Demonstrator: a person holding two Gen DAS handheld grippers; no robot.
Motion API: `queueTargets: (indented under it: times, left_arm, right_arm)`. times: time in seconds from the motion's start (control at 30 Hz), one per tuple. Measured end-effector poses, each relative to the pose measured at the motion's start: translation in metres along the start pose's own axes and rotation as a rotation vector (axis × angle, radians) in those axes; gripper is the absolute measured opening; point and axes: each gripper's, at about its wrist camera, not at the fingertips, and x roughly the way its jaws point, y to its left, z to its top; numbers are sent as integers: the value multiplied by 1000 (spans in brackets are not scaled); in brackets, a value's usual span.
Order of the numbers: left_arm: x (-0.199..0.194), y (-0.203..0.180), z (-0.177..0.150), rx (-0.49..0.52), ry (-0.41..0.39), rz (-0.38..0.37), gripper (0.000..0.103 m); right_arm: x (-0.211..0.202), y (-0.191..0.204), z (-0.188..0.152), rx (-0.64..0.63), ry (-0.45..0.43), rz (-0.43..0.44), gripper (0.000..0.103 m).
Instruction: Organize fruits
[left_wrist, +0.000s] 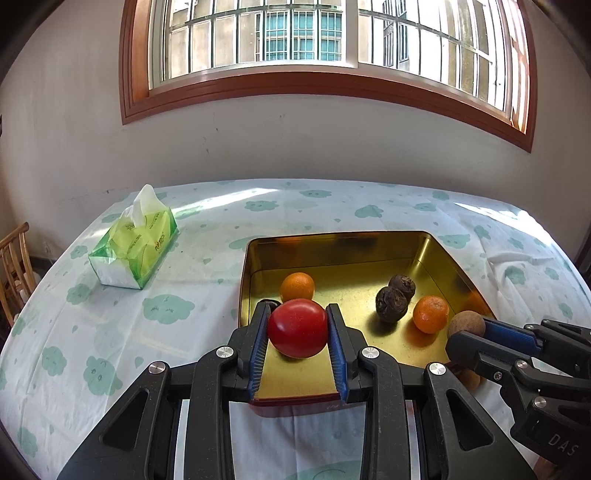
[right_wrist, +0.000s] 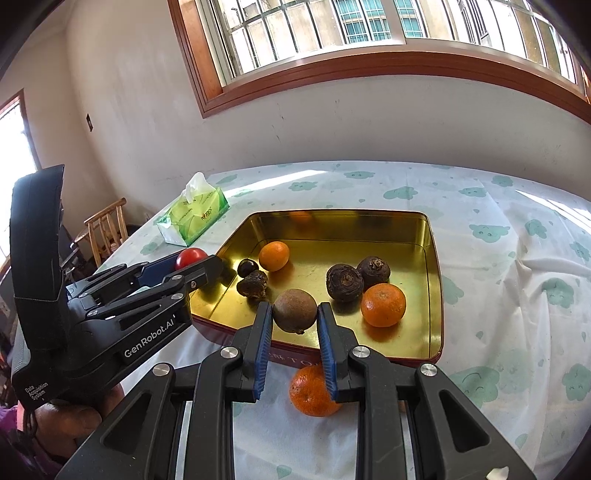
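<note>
My left gripper (left_wrist: 298, 328) is shut on a red tomato (left_wrist: 297, 328), held over the near left part of the gold tin tray (left_wrist: 347, 258). The same tomato (right_wrist: 190, 257) shows in the right wrist view at the tray's left rim. My right gripper (right_wrist: 294, 317) is shut on a brown round fruit (right_wrist: 294, 311) above the tray's near edge; in the left wrist view that fruit (left_wrist: 466, 324) sits at the right. Inside the tray (right_wrist: 434, 266) lie two oranges (right_wrist: 273, 255) (right_wrist: 383, 305) and several dark wrinkled fruits (right_wrist: 344, 282). One orange (right_wrist: 310, 391) rests on the cloth before the tray.
A green tissue pack (left_wrist: 135, 245) stands on the cloud-print tablecloth (left_wrist: 110, 325) left of the tray. A wooden chair (right_wrist: 107, 229) is beyond the table's left edge. The wall and a window (left_wrist: 295, 33) rise behind the table. A hand (right_wrist: 66, 421) holds the left gripper's body.
</note>
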Motion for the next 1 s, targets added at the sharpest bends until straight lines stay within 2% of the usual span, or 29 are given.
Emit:
queueTargets:
  times: [1.0]
  left_arm:
    - [41, 3, 10, -1, 43, 3, 31]
  right_arm:
    - [36, -8, 9, 17, 25, 12, 23]
